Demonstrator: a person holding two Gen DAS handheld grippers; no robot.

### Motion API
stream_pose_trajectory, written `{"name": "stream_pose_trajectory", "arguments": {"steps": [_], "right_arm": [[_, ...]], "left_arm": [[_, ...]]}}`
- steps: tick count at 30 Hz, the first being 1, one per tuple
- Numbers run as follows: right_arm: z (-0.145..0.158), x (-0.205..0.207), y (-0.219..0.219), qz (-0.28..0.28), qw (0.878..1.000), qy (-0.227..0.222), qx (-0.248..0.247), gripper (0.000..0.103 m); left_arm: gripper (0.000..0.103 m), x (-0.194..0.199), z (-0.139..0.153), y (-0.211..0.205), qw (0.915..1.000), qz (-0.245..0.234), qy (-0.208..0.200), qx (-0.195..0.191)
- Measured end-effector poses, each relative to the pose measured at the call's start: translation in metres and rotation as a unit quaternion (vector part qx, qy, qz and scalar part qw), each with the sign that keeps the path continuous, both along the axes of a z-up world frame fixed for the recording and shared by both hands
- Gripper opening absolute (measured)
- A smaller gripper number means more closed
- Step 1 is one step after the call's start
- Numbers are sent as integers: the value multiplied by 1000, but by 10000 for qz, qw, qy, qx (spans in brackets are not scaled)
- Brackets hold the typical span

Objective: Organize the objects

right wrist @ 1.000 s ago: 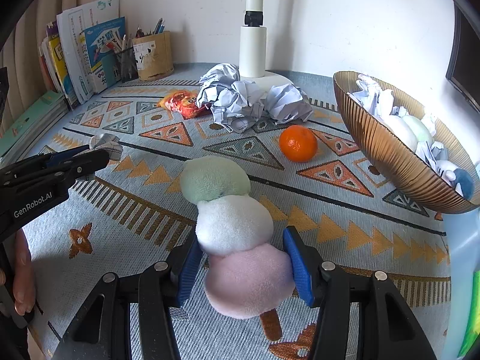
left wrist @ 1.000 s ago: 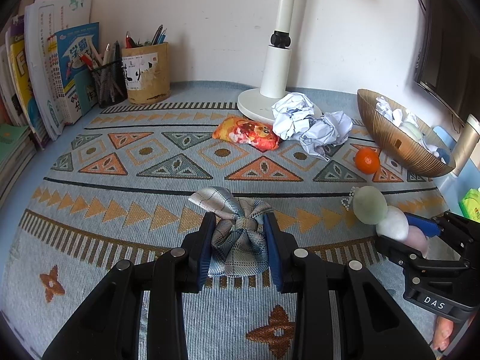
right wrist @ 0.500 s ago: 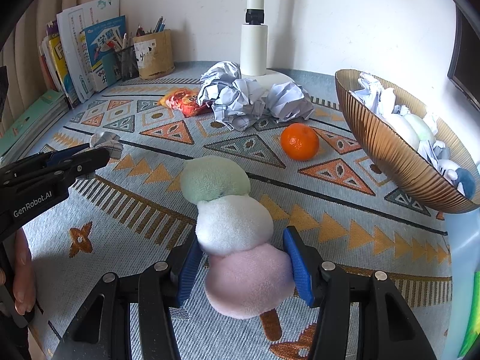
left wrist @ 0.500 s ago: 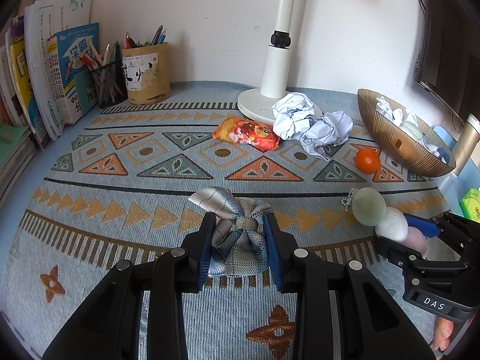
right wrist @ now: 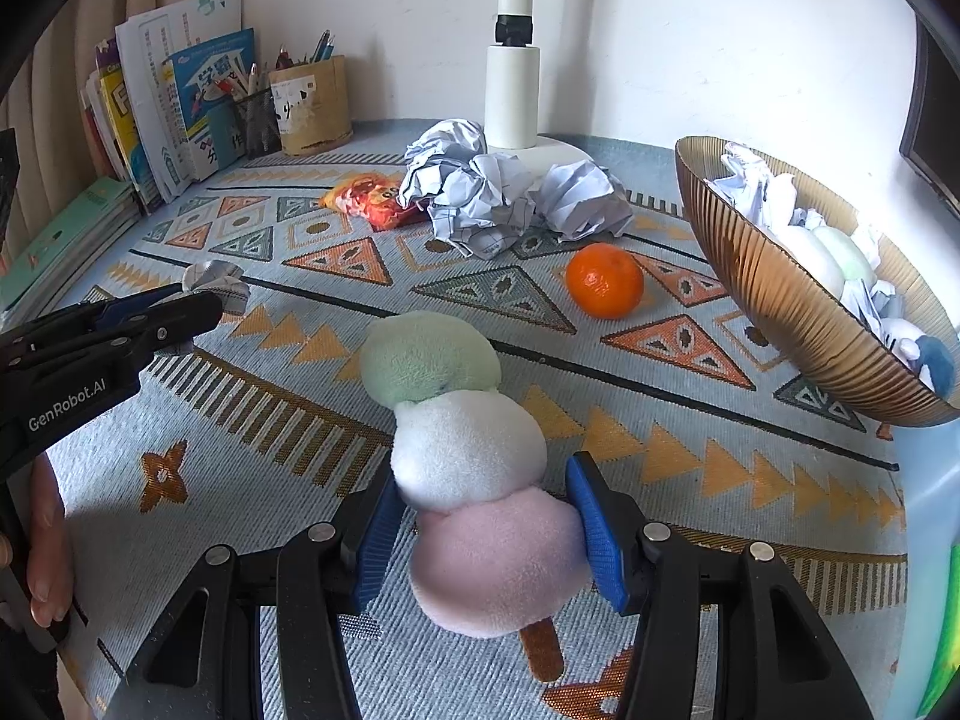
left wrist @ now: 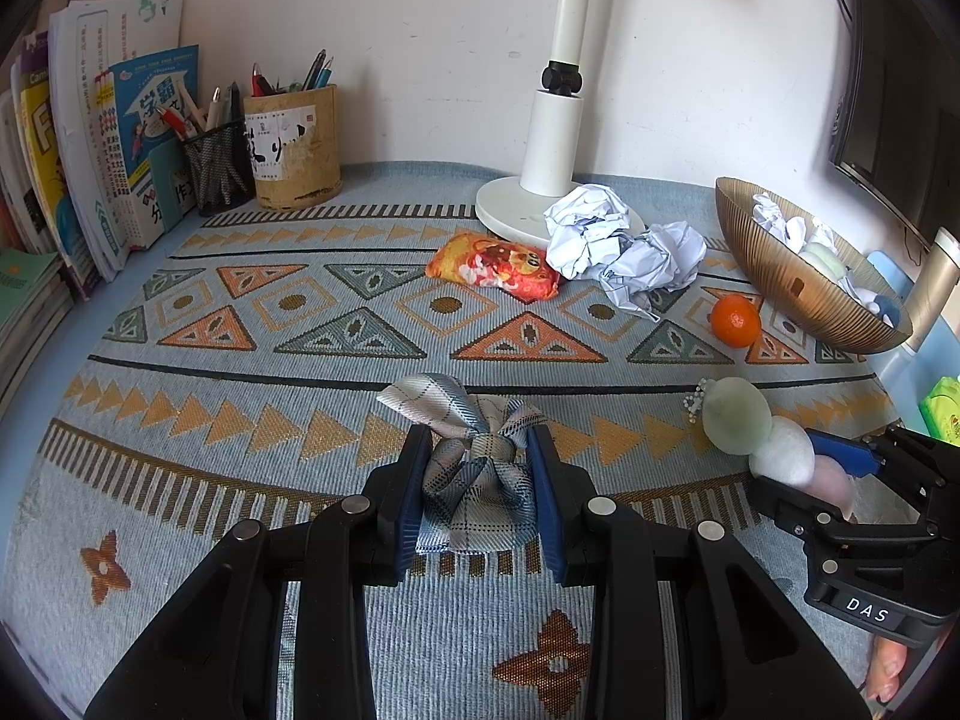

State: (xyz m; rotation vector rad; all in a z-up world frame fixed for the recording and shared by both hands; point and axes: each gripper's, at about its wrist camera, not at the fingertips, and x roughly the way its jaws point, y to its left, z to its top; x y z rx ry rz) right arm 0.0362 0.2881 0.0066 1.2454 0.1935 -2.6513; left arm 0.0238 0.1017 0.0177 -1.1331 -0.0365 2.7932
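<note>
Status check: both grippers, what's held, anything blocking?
Left gripper shut on plaid bow. Right gripper shut on plush dango. Both on mat. Nothing blocking.

White lamp base [left wrist: 528,213] at wall; books [left wrist: 90,168], pen cups [left wrist: 294,150] back left; monitor [left wrist: 894,90] right.
</note>
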Motion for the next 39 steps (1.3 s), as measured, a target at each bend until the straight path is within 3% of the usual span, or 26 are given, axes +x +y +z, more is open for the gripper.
{"name": "stream_pose_trajectory", "arguments": {"steps": [39], "right_arm": [[1, 1, -1, 48, 10000, 4, -4, 53]], "left_arm": [[29, -1, 0, 0, 10000, -6, -2, -1]]}}
